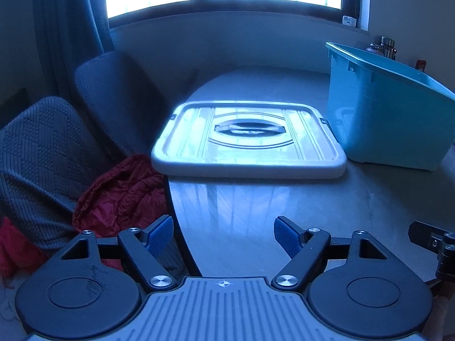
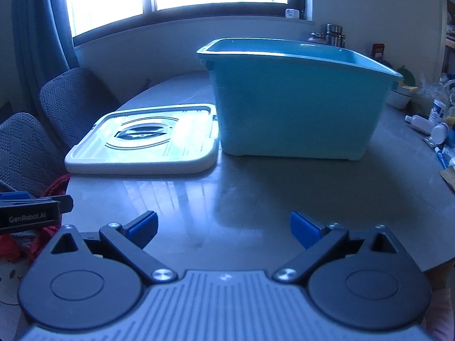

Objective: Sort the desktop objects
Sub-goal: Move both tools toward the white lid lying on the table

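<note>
**Desktop objects heaped at the right edge, bin open and waiting**

Desktop objects (image 2: 438, 133) — small white bottles, a pen, odd packets — crowd the far right of my right-hand view, well apart from everything else on the table (image 2: 256, 199), the biggest thing here, filling the middle of both frames

Next in size, the teal bin (image 2: 290, 108) stands upright at centre-right of that view, its mouth open; from this low angle I cannot see whether anything lies inside. I judge it is open so the clutter can go in, though the same scene would fit a bin still to be filled or one filled and awaiting its cover

Its pale lid (image 1: 247, 139) lies flat, handle up, at the centre of my left-hand view, just beside the bin's left wall, parked within reach

My left gripper (image 1: 223, 237) sits low in the frame with jaws spread wide, holding nothing. My right gripper (image 2: 223, 228) is likewise spread and empty, aimed at the bare tabletop before the bin
</note>
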A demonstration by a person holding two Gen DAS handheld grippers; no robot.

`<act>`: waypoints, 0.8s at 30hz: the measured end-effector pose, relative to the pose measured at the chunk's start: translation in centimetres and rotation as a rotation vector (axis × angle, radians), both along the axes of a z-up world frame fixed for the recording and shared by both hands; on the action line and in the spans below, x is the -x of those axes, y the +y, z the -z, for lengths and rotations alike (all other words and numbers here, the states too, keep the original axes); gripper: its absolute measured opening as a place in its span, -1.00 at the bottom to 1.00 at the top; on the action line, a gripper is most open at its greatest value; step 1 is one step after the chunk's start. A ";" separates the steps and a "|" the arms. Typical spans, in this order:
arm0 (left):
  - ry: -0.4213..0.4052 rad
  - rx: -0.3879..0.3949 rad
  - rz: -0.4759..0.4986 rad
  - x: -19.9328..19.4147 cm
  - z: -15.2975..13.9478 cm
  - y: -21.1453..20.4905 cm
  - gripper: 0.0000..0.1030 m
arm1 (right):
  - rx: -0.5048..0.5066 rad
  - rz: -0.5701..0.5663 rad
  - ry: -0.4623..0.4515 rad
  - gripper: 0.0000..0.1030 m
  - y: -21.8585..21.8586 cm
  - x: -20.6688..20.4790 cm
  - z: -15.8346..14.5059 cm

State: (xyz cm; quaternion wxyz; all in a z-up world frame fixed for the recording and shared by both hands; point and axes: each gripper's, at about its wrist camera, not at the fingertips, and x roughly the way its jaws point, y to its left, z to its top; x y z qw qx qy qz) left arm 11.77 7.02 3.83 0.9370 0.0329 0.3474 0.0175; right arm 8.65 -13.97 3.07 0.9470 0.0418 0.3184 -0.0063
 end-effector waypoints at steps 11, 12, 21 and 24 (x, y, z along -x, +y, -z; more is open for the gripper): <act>0.034 -0.003 0.017 -3.4 0.2 3.5 0.55 | -0.002 0.009 0.029 0.93 3.0 -3.1 -0.1; 0.036 0.000 0.016 -3.8 0.3 3.9 0.55 | -0.003 0.010 0.031 0.93 3.3 -3.4 -0.1; 0.061 0.011 0.022 -6.2 0.9 6.2 0.55 | -0.001 0.016 0.053 0.93 5.5 -5.6 -0.1; 0.070 0.015 0.024 -7.2 1.0 6.8 0.55 | -0.001 0.023 0.060 0.93 5.9 -6.3 -0.1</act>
